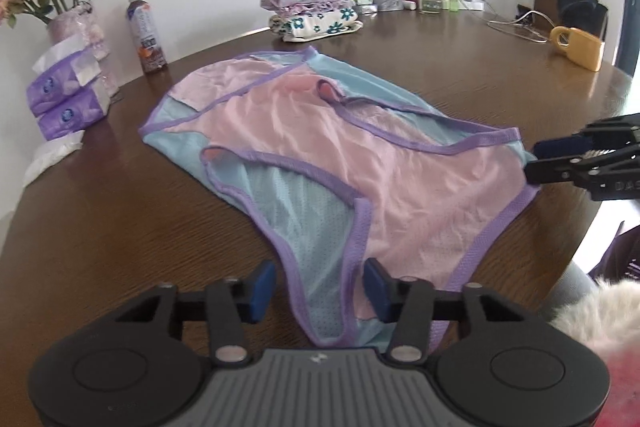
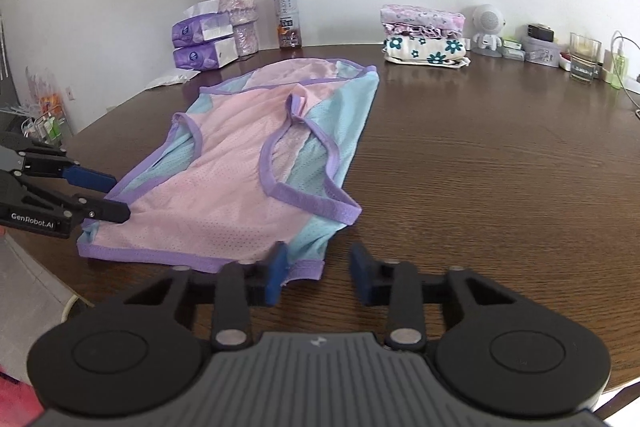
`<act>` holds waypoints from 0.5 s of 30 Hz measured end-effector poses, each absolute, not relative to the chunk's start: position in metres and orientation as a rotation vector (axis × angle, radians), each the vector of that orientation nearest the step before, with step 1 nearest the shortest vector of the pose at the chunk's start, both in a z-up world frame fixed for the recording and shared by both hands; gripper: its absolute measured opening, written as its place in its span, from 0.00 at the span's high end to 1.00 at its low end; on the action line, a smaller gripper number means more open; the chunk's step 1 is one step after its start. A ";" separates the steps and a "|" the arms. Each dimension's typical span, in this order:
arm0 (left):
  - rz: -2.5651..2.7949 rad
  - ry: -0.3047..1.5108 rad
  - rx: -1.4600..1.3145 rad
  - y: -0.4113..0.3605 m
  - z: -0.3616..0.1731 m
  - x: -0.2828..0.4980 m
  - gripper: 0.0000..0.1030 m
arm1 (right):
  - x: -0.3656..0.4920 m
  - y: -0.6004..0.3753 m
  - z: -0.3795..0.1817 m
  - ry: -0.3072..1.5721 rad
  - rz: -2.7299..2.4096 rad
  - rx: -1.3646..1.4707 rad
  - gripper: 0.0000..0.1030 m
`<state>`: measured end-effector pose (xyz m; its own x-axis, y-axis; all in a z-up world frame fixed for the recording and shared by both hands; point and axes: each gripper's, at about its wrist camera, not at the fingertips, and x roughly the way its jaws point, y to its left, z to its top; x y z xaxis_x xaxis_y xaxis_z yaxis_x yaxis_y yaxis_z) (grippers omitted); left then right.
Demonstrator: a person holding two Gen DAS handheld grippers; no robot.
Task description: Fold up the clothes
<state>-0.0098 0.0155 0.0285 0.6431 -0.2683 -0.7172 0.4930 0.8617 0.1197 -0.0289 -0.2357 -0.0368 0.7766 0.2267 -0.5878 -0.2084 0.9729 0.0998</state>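
"GenRobot.AI" marks left tool [image 2: 116, 197], spread beside garment [image 2: 248, 187].

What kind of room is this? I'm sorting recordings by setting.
Probably a home living or dining room: a dark wooden table holds a vase of dried roses, purple tissue packs and folded floral clothes.

The brown wooden table [image 2: 480, 167] lies bare to the right of the pink-and-blue mesh garment [image 2: 248, 183], giving open passage up to the back row. There the stack of folded clothes [image 2: 424, 35], a small white robot figure [image 2: 488, 27] and a glass [image 2: 585, 57] line the wall. On the far left, two purple tissue packs [image 2: 202, 43], the flower vase [image 2: 236, 13] and a drink bottle [image 2: 286, 15] crowd the corner. A yellow comb [image 1: 578, 47] and white cables [image 1: 516, 23] occupy the far right edge.
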 end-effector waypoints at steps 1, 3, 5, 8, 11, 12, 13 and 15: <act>-0.454 0.759 0.323 0.014 0.029 -0.011 0.68 | -0.029 -0.234 -0.037 0.641 0.240 0.023 0.88; -0.471 0.756 0.349 0.011 0.029 -0.013 0.75 | -0.029 -0.231 -0.037 0.639 0.241 -0.006 0.91; -0.489 0.759 0.377 0.006 0.029 -0.015 0.81 | -0.029 -0.230 -0.036 0.643 0.247 -0.029 0.92; -0.521 0.769 0.423 -0.003 0.031 -0.016 0.86 | -0.028 -0.235 -0.033 0.662 0.268 -0.057 0.93; -0.574 0.778 0.476 -0.021 0.032 -0.019 0.86 | -0.021 -0.248 -0.029 0.689 0.267 -0.091 0.93; -0.595 0.779 0.490 -0.027 0.033 -0.020 0.86 | -0.019 -0.253 -0.028 0.697 0.254 -0.104 0.93; -0.616 0.781 0.503 -0.034 0.033 -0.021 0.86 | -0.016 -0.258 -0.027 0.704 0.240 -0.117 0.93; -0.663 0.778 0.524 -0.049 0.033 -0.024 0.86 | -0.009 -0.271 -0.027 0.716 0.211 -0.139 0.93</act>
